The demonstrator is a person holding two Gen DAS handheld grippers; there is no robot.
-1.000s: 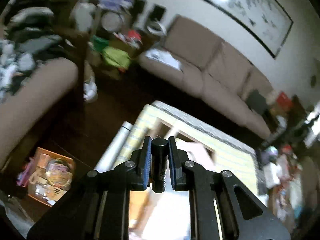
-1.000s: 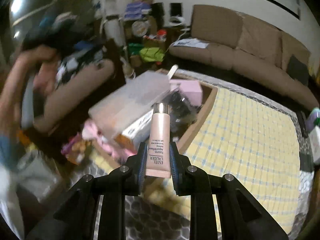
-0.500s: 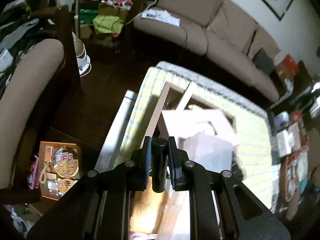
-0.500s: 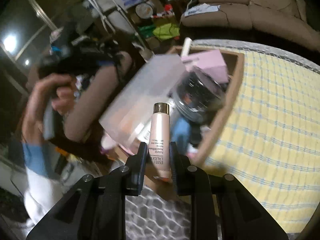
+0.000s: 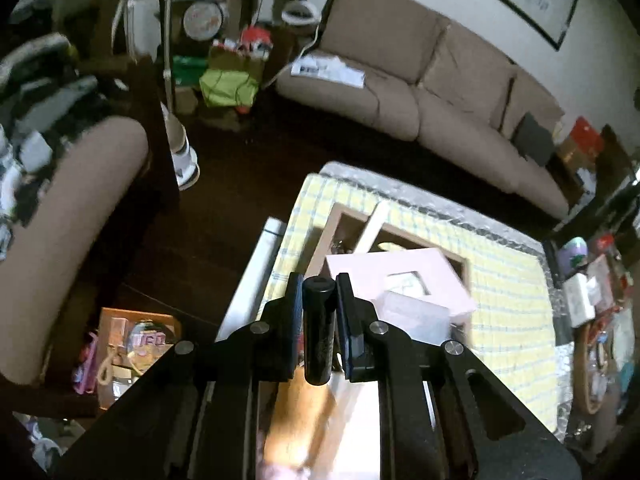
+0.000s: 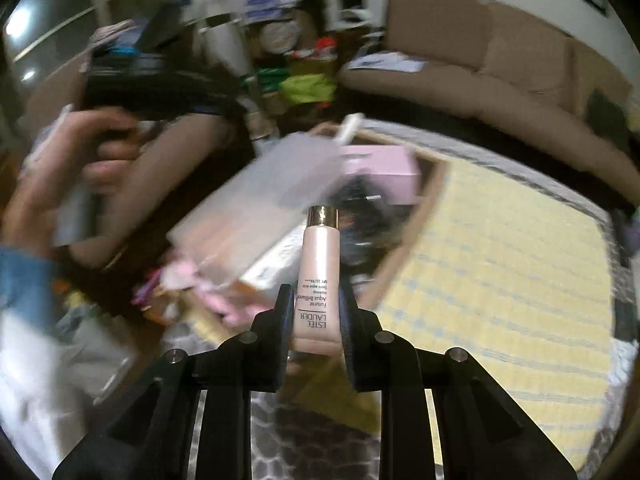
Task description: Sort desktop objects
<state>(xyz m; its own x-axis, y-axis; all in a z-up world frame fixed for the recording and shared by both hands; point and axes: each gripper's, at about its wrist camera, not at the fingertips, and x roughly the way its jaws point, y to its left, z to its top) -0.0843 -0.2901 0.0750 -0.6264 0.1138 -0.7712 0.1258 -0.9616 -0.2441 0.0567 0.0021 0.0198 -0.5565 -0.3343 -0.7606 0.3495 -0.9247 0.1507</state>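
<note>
My left gripper (image 5: 319,286) is shut on a black cylindrical tube (image 5: 318,332) that stands upright between the blue pads, held above a wooden tray (image 5: 326,232) full of items. A pink box (image 5: 396,276) and a clear plastic box (image 5: 412,314) lie in that tray. My right gripper (image 6: 316,300) is shut on a pale pink Estee Lauder tube (image 6: 318,268) with a gold cap, held above the table. The tray (image 6: 420,216), the pink box (image 6: 380,164) and the clear box (image 6: 256,204) show blurred in the right wrist view.
The table carries a yellow checked cloth (image 5: 508,292) (image 6: 500,280). A brown sofa (image 5: 420,92) stands behind it and an armchair (image 5: 68,208) to the left. A floor box of clutter (image 5: 132,344) sits lower left. The person's hand (image 6: 80,160) holds the other gripper at left.
Both grippers keep hold of their tubes. The left view has swung up and away from the tray. The right view has tilted up to a more level look over the table.
</note>
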